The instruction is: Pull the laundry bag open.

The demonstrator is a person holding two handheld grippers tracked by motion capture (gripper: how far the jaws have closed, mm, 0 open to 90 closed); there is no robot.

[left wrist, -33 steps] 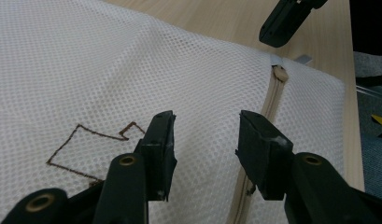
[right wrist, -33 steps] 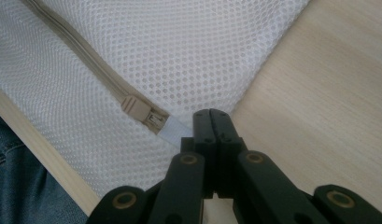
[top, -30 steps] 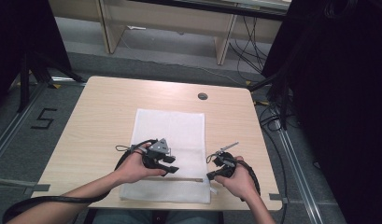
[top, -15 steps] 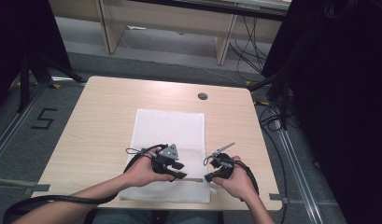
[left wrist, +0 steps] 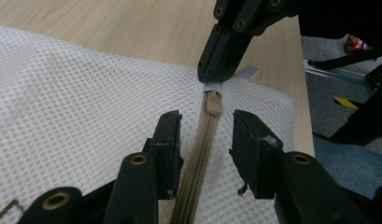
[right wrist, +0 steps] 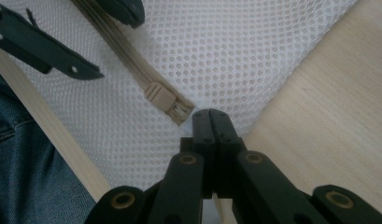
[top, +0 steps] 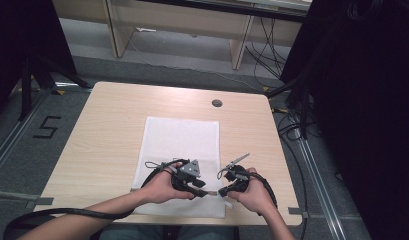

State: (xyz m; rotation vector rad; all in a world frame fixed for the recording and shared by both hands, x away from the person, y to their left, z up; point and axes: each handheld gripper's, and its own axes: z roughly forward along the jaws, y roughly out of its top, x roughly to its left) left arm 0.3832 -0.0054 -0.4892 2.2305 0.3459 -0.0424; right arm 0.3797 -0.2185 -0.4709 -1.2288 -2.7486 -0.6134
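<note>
A white mesh laundry bag (top: 182, 155) lay flat on the wooden table (top: 102, 135), its near edge at the person's side; nothing could be made out inside it through the mesh. Along that near edge ran a beige zipper (left wrist: 198, 154), its slider (right wrist: 160, 98) resting at the end near the bag's right corner. The left gripper (left wrist: 205, 140) stood with its jaws parted to either side of the zipper tape, gripping nothing. The right gripper (right wrist: 212, 123) was clamped tight on a small grey tab (left wrist: 242, 74) at the bag's corner, just beyond the slider. Both hands sat close together over the table's near edge. A dark round grommet (top: 217, 103) lay in the tabletop beyond the bag, well apart from the work.
</note>
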